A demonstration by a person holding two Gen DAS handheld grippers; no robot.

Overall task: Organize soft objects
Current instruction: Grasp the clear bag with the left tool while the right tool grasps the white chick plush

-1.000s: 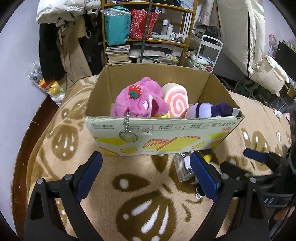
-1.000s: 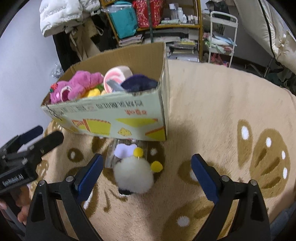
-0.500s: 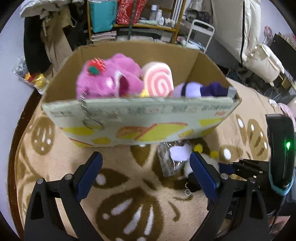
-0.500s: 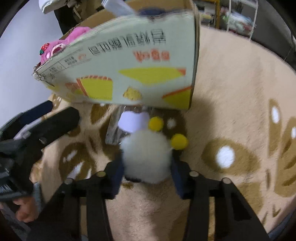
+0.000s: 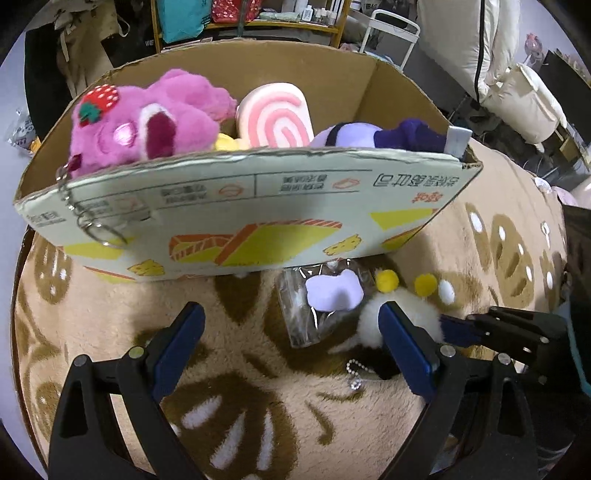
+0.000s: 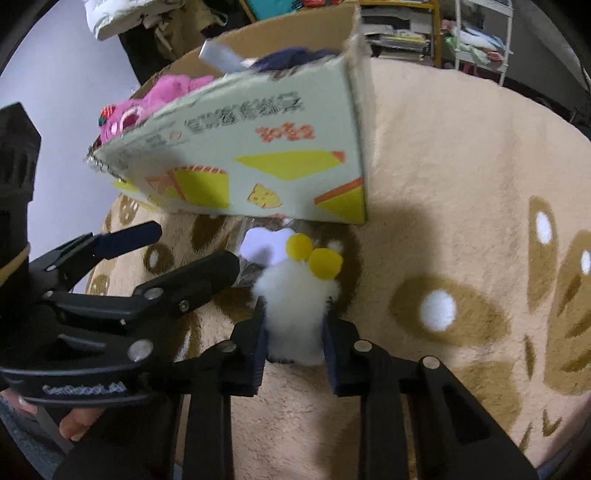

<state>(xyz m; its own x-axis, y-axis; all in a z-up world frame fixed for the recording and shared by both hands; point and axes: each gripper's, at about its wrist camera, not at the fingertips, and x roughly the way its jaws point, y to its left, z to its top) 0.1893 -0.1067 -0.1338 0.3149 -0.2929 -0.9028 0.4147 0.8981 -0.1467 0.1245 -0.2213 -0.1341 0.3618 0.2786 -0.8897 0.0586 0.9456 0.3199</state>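
Note:
A white fluffy toy [image 6: 295,295] with two yellow pompoms lies on the rug just in front of the cardboard box [image 6: 258,147]. My right gripper [image 6: 293,317] has its jaws closing on it, and both pads press into its sides. In the left wrist view the white toy [image 5: 369,317] is partly hidden behind a finger. My left gripper [image 5: 288,325] hangs open above a clear wrapper [image 5: 299,321] with a lilac tag, nothing between its fingers. The box [image 5: 236,206] holds a pink plush [image 5: 147,122], a pink swirl cushion [image 5: 277,118] and a purple plush [image 5: 369,134].
A key ring on a chain [image 5: 92,221] hangs over the box's front wall. A short ball chain [image 5: 354,373] lies on the beige patterned rug [image 6: 461,184]. Behind the box stand a cluttered shelf [image 5: 258,14] and a white cart [image 5: 391,33]; cushions [image 5: 517,96] lie far right.
The right jaws have come in from wide open onto the white toy. The left gripper moved forward and down towards the box and the toy, still open.

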